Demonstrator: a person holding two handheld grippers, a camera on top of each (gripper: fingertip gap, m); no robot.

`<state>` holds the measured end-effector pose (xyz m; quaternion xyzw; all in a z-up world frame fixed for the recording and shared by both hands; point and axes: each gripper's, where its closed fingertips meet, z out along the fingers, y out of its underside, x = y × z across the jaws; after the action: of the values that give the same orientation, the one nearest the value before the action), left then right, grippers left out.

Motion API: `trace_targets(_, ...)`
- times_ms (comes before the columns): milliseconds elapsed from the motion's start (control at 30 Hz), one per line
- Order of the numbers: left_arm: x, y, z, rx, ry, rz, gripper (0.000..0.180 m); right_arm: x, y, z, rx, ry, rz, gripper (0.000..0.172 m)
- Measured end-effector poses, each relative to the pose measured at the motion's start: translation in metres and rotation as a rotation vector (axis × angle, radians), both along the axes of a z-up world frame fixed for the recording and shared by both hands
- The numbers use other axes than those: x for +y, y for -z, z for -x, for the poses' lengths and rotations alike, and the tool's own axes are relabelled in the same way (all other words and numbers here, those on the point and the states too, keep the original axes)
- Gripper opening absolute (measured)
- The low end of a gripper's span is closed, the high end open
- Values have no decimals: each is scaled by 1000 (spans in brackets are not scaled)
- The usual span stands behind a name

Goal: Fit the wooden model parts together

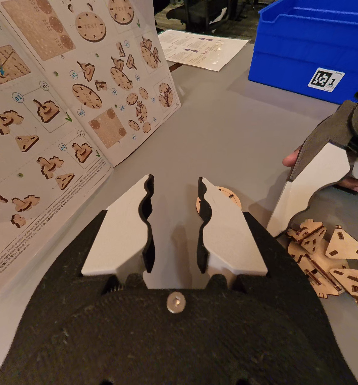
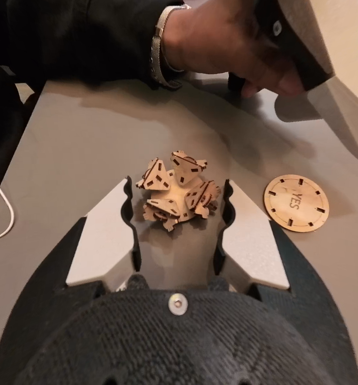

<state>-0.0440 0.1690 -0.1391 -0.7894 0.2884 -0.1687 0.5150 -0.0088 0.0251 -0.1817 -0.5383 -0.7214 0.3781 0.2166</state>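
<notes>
The table [image 2: 90,145] looks smooth and matt grey. The wooden assembly [image 2: 177,191] and the wooden disc [image 2: 296,205] are pale plywood with dark burnt edges and slots. The right gripper [image 2: 177,183] and left gripper [image 1: 176,179] have coarse, rough black plastic bodies, smooth matt white fingers [image 1: 119,229] and black rubbery pads [image 2: 228,204]. The booklet [image 1: 49,104] is slightly glossy paper. The bin [image 1: 311,41] is shiny blue plastic. The watch strap [image 2: 159,48] is woven metal mesh.
</notes>
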Motion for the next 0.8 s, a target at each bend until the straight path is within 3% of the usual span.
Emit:
trace_targets(400, 0, 1, 0, 1, 2, 7, 40, 8, 5, -4, -31, 26, -17, 83)
trace_targets(800, 0, 1, 0, -9, 3, 12, 40, 90, 4, -50, -34, 322, 16, 83)
